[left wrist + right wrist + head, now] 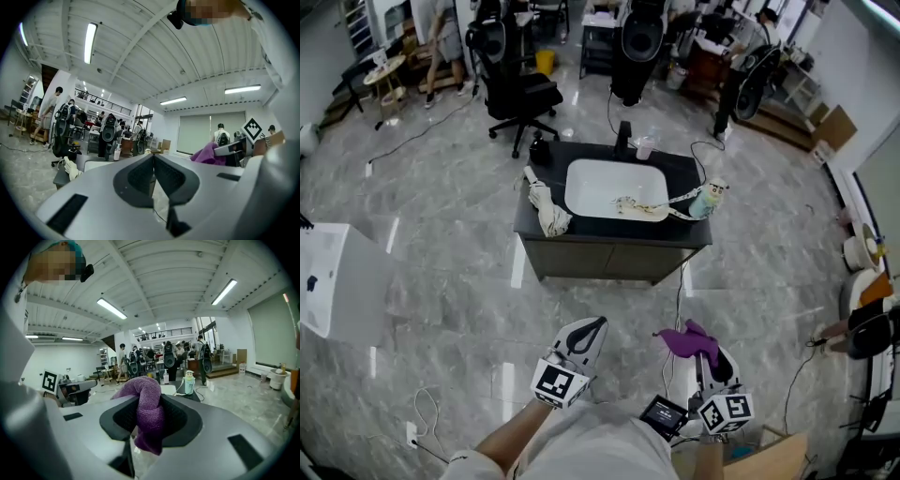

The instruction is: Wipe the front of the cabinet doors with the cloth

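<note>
Not begun: purple terry cloth [684, 339] clenched in right gripper [149, 401]; left gripper [153, 159] pinched together, empty; dark cabinet doors [605, 262] well apart, wiping all left.

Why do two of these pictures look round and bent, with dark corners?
Left gripper view and right gripper view: wide-angle lenses bow the ceiling beams and darken the corners. Head view: milder bending, with lamp glare streaking the glossy floor.

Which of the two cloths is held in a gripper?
The purple cloth, clamped in the right gripper; the white cloth lies loose on the counter beside the sink.
</note>
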`<state>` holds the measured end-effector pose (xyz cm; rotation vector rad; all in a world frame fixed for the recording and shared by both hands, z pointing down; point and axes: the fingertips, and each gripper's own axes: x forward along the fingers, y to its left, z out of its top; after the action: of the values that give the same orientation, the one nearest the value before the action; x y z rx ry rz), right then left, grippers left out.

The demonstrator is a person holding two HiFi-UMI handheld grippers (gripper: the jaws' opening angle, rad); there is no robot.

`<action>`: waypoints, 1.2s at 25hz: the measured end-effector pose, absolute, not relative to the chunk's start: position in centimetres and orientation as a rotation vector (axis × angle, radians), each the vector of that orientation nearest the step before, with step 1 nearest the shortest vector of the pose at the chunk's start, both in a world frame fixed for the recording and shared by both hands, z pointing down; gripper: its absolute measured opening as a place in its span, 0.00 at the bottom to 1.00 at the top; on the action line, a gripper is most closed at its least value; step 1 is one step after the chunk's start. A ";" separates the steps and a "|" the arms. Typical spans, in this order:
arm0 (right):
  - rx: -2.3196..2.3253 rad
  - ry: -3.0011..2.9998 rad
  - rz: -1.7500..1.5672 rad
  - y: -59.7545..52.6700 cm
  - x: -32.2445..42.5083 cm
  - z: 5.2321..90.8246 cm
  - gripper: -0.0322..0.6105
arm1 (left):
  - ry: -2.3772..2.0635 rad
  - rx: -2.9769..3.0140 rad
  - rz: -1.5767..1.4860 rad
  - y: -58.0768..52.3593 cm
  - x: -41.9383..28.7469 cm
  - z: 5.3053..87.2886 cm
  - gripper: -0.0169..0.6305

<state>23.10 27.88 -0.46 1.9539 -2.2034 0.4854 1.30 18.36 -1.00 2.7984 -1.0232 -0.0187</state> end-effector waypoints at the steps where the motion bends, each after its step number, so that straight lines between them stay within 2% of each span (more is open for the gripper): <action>1: 1.958 -2.197 0.472 27.3 23.3 -0.5 0.23 | -1.016 2.804 -0.009 17.8 1.3 -0.9 0.04; 12: 1.788 -2.277 0.461 20.4 24.6 2.7 0.23 | -1.072 2.735 0.147 15.9 1.5 3.6 0.04; 19: 1.614 -2.376 0.707 16.1 25.3 11.2 0.23 | -1.217 2.612 0.219 14.4 4.7 8.3 0.04; 30: 1.441 -2.411 0.604 9.6 26.5 23.2 0.23 | -1.293 2.569 0.214 8.4 10.1 18.9 0.04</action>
<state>26.51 9.65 23.19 1.4409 -2.4114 0.6041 10.09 8.39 18.89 2.5691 -1.2933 0.2140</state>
